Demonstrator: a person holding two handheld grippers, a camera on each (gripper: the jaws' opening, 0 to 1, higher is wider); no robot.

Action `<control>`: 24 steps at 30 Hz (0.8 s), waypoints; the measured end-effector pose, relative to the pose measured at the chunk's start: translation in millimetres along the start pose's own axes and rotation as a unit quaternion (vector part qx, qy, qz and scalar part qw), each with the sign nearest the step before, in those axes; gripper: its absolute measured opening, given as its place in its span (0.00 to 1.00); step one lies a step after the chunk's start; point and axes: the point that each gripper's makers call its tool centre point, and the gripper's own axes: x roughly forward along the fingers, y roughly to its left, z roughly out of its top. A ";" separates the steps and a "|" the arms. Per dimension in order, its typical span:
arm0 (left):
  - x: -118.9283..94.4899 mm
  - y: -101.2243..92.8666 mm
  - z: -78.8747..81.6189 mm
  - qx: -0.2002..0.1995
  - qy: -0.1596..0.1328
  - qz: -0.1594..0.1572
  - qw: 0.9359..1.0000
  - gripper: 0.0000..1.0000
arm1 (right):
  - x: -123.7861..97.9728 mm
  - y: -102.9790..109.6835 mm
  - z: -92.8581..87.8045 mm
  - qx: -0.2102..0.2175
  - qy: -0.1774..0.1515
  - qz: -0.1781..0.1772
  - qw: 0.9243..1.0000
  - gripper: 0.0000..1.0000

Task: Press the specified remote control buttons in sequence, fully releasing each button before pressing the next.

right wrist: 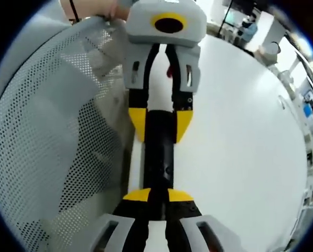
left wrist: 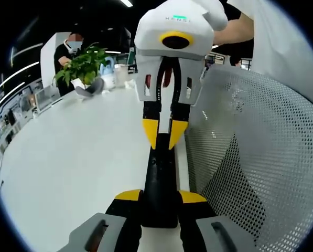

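Observation:
A long black remote [left wrist: 159,181] lies lengthwise over the white table [left wrist: 77,163], beside a mesh panel. My left gripper [left wrist: 160,197] is shut on its near end, one yellow fingertip on each side; it enters the right gripper view from the top, as the left gripper [right wrist: 160,123] clasping the remote [right wrist: 159,149]. My right gripper [right wrist: 159,195] has its yellow tips drawn close together over the remote's other end. In the left gripper view the right gripper [left wrist: 164,137] points down onto the remote's upper face, tips nearly touching. The buttons are hidden.
A white perforated mesh panel [left wrist: 261,157] stands close along one side of the remote, seen too as the mesh panel [right wrist: 46,131]. A potted green plant [left wrist: 83,65] and a person [left wrist: 67,50] are at the table's far end. The broad white tabletop [right wrist: 240,136] spreads on the other side.

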 end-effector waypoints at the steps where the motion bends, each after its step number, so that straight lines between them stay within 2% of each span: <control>1: 0.2 0.0 -0.1 0.000 0.000 0.000 1.000 0.25 | 0.4 0.1 -0.2 -0.007 0.010 0.001 1.000 0.07; 4: 0.2 0.1 0.0 0.000 0.000 0.000 1.000 0.25 | 1.5 -1.0 -0.3 -0.002 0.023 0.005 1.000 0.07; 8: 0.5 0.1 -0.2 0.000 0.000 0.000 1.000 0.25 | 0.1 -1.6 -2.7 0.014 0.017 0.009 1.000 0.07; 12: 0.5 0.1 0.0 0.000 0.000 0.001 1.000 0.25 | -1.7 -0.6 -1.2 0.009 -0.037 -0.024 0.999 0.07; 14: 0.5 0.2 0.0 0.001 0.001 0.001 1.000 0.25 | -2.8 -0.5 -1.2 0.036 -0.060 -0.037 0.997 0.07; 17: 0.5 0.3 -0.1 0.001 0.001 0.001 1.000 0.25 | -3.7 -0.8 -0.5 0.042 -0.089 -0.043 0.994 0.07; 20: 0.6 0.6 -0.3 0.000 0.000 0.002 1.000 0.25 | -4.7 -1.5 0.7 0.072 -0.134 -0.043 0.987 0.07; 24: 0.5 0.4 -0.1 -0.002 0.000 0.003 1.000 0.25 | -4.2 -2.9 5.3 0.104 -0.173 -0.041 0.978 0.07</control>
